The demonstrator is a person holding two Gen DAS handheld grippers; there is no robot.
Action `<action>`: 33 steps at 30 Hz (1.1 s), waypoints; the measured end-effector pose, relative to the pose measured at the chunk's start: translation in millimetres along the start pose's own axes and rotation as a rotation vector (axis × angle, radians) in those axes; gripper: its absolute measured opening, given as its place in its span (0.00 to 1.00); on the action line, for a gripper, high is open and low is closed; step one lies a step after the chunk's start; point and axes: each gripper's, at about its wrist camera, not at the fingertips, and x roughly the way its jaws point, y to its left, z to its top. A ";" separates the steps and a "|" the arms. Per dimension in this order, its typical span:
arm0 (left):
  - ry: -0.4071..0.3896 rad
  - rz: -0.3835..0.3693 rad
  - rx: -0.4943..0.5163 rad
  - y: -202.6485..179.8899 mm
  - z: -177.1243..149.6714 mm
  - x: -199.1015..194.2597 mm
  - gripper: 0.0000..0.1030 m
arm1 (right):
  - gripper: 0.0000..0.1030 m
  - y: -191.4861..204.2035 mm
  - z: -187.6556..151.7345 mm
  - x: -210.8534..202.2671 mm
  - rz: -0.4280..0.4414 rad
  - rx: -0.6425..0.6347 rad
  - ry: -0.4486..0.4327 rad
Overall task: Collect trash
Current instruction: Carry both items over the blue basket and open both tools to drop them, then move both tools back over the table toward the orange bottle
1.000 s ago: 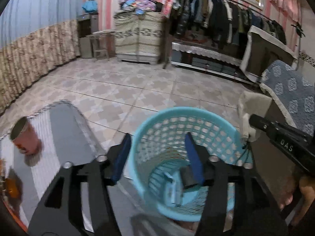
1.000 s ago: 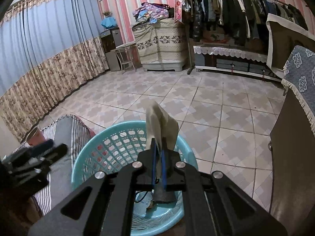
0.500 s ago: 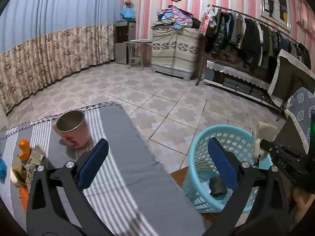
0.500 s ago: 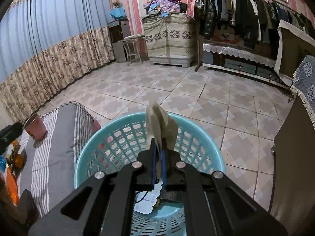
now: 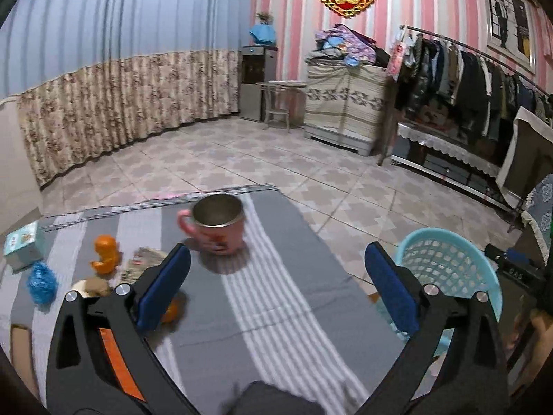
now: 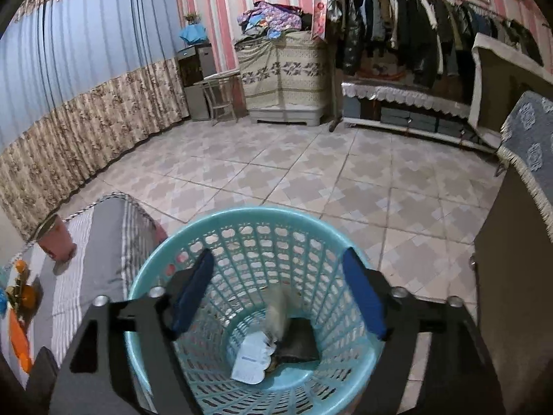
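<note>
My right gripper [image 6: 276, 294] is open and empty over the blue plastic basket [image 6: 207, 228]. A beige paper scrap [image 6: 276, 314] lies inside it with a white slip [image 6: 250, 356] and a dark packet [image 6: 299, 342]. My left gripper [image 5: 276, 287] is open and empty above the grey striped cloth [image 5: 276, 311] on the table. Left of it lie a crumpled blue wrapper [image 5: 41, 282], a printed paper scrap [image 5: 141, 263], a beige scrap [image 5: 91, 285] and an orange piece [image 5: 107, 254]. The basket [image 5: 449, 259] stands right of the table.
A pink mug [image 5: 216, 223] stands on the cloth ahead of the left gripper; it also shows in the right wrist view [image 6: 55, 238]. A small teal box [image 5: 22, 247] sits at the table's left edge. A dark cabinet [image 6: 511, 276] stands right of the basket.
My right gripper opened and the beige scrap dropped into the basket. My left gripper opened wide and swung left from the basket to over the table.
</note>
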 end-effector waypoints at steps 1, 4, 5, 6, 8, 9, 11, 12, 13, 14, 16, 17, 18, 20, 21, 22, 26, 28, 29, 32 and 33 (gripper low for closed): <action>-0.005 0.014 0.000 7.4 -0.7 -4.4 0.95 | 0.86 -0.2 0.3 -0.7 -0.006 0.001 -0.003; -0.017 0.049 -0.005 31.8 -5.7 -18.9 0.95 | 0.89 2.9 2.3 -4.9 -0.003 0.010 -0.004; -0.019 0.058 -0.010 39.8 -6.9 -22.7 0.95 | 0.90 5.5 3.4 -7.4 -0.005 0.009 -0.011; -0.019 0.068 -0.013 46.4 -8.0 -25.9 0.95 | 0.91 9.2 4.3 -10.3 -0.007 0.006 -0.020; -0.019 0.091 -0.021 62.6 -11.3 -33.1 0.95 | 0.92 18.6 4.9 -17.0 -0.002 -0.001 -0.038; -0.020 0.107 -0.027 72.9 -13.8 -37.1 0.95 | 0.92 24.1 5.7 -19.8 0.009 -0.005 -0.045; -0.020 0.133 -0.037 90.5 -19.4 -43.6 0.95 | 0.92 38.2 5.2 -26.9 0.039 -0.016 -0.061; -0.021 0.147 -0.044 101.1 -22.6 -47.5 0.95 | 0.92 45.2 4.6 -30.3 0.052 -0.022 -0.067; -0.022 0.163 -0.050 112.0 -26.1 -51.1 0.95 | 0.92 54.4 3.5 -34.0 0.065 -0.031 -0.073; -0.023 0.176 -0.054 121.3 -29.5 -54.3 0.95 | 0.92 64.3 1.7 -37.7 0.076 -0.044 -0.076; -0.020 0.198 -0.059 138.7 -34.8 -58.7 0.95 | 0.92 84.2 -3.6 -45.6 0.104 -0.071 -0.077; -0.014 0.205 -0.062 147.2 -38.5 -60.4 0.95 | 0.92 92.2 -6.2 -49.0 0.121 -0.082 -0.076; -0.007 0.213 -0.067 156.4 -43.3 -61.7 0.95 | 0.92 99.4 -8.8 -51.9 0.135 -0.091 -0.077; 0.006 0.226 -0.079 171.9 -52.0 -63.2 0.95 | 0.92 118.4 -14.5 -60.0 0.169 -0.108 -0.079; 0.016 0.235 -0.088 180.3 -57.6 -64.2 0.95 | 0.92 126.2 -17.9 -63.1 0.186 -0.116 -0.079; 0.024 0.241 -0.095 188.0 -62.1 -65.1 0.95 | 0.92 137.7 -23.0 -66.0 0.208 -0.128 -0.075; 0.041 0.262 -0.123 214.7 -78.4 -71.1 0.95 | 0.92 180.4 -44.7 -72.8 0.258 -0.214 -0.051; 0.045 0.272 -0.142 228.4 -86.0 -75.7 0.95 | 0.92 200.9 -58.3 -78.1 0.289 -0.262 -0.041; 0.046 0.277 -0.148 233.1 -88.9 -78.0 0.95 | 0.92 211.0 -64.9 -81.2 0.306 -0.286 -0.039; 0.055 0.293 -0.166 249.0 -99.9 -85.8 0.95 | 0.92 233.3 -81.3 -88.9 0.348 -0.324 -0.027; 0.059 0.293 -0.172 253.6 -103.4 -87.9 0.95 | 0.92 238.8 -86.8 -90.8 0.370 -0.325 -0.014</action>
